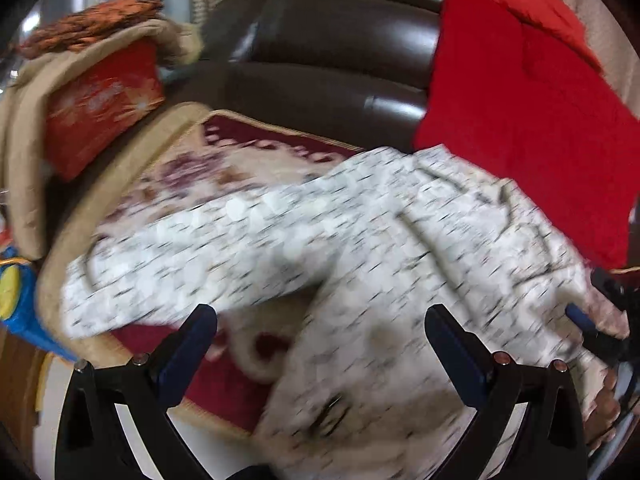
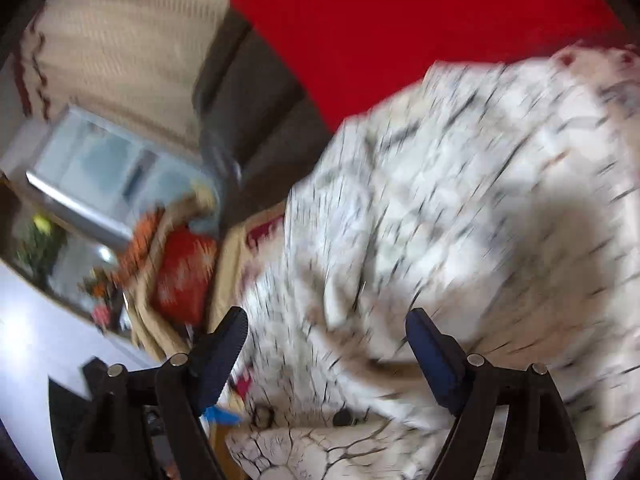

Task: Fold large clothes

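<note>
A large white garment [image 1: 360, 240] with a black crackle print lies spread and rumpled over a sofa seat covered by a red and cream patterned cloth [image 1: 240, 152]. My left gripper [image 1: 320, 320] is open just above the garment's near part, with nothing between its fingers. The right gripper shows at the right edge of the left wrist view [image 1: 600, 320], at the garment's edge. In the right wrist view the garment [image 2: 460, 200] fills the frame, blurred, and my right gripper [image 2: 326, 320] is open over it. Dark buttons [image 2: 344, 418] show near the bottom.
A dark brown leather sofa back [image 1: 340, 40] stands behind. A red cushion [image 1: 520, 120] leans at the right, an orange-red cushion [image 1: 104, 108] in a beige cover at the left. A blue and yellow object [image 1: 16, 292] sits at the far left.
</note>
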### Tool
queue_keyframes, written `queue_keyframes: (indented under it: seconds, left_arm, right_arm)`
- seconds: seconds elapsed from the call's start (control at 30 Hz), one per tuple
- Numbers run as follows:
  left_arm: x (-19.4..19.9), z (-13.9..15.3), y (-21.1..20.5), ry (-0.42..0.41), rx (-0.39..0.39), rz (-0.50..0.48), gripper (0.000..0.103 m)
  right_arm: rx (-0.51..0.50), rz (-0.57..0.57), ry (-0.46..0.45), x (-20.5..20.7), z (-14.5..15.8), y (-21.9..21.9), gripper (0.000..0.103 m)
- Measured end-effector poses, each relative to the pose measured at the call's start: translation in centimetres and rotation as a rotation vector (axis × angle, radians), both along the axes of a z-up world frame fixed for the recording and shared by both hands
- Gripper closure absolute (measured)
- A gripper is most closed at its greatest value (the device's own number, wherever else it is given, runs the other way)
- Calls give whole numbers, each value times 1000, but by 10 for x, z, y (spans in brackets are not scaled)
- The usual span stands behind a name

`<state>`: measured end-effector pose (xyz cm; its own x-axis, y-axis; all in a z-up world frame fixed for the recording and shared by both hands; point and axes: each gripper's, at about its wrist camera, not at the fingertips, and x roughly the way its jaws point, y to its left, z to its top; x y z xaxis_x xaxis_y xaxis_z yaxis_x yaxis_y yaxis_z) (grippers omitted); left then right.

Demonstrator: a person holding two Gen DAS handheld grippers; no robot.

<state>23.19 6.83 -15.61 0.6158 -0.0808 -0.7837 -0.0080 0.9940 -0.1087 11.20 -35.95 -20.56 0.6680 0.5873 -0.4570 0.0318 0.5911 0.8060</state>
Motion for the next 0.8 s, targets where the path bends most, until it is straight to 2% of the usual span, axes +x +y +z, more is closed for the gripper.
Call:
queue_keyframes:
  seconds: [0.1, 0.17, 0.2, 0.23, 0.3, 0.33, 0.37, 0.4, 0.43, 0.5, 0.57, 0.6, 0.63, 0.8]
  left_arm:
    - [40, -5, -16, 47, -123, -66, 0]
    - [72, -16, -30, 109, -190, -90, 0]
    - [83, -21, -35, 131, -208, -92, 0]
    - [94, -28, -42, 152, -225, -92, 4]
    - [117, -41, -56, 194, -255, -100, 20]
    - [128, -49, -62, 229, -274, -106, 33]
    - [138, -59, -66, 267, -307, -106, 51]
    - [144, -66, -69, 293, -341, -106, 60]
    - [148, -73, -71, 317, -372, -103, 66]
    - [156, -86, -77, 365, -412, -90, 66]
    - [156, -89, -82, 357, -434, -85, 71]
    - [153, -85, -85, 324, -433, -94, 79]
    - [151, -80, -89, 295, -422, -107, 93]
    - [131, -45, -92, 165, -343, -126, 96]
  right_arm:
    - [47, -123, -32, -8, 1, -35, 20]
    - [67, -171, 5, -7, -3, -50, 30]
    - [86, -183, 34, -7, -10, -56, 31]
    - [114, -188, 60, -7, -17, -62, 34]
    - [149, -201, 89, -6, -28, -71, 41]
    - [162, -209, 98, -5, -32, -74, 44]
    - [173, -217, 101, -4, -35, -77, 46]
    - [185, -220, 100, -4, -36, -82, 46]
    - [195, -220, 98, -4, -37, -86, 46]
    - [189, -215, 95, -2, -37, -88, 46]
    - [172, -210, 98, -7, -37, -93, 46]
    - [161, -207, 105, -7, -37, -94, 46]
    - [152, -202, 120, -8, -38, -95, 46]
    - [142, -196, 180, -5, -48, -97, 53]
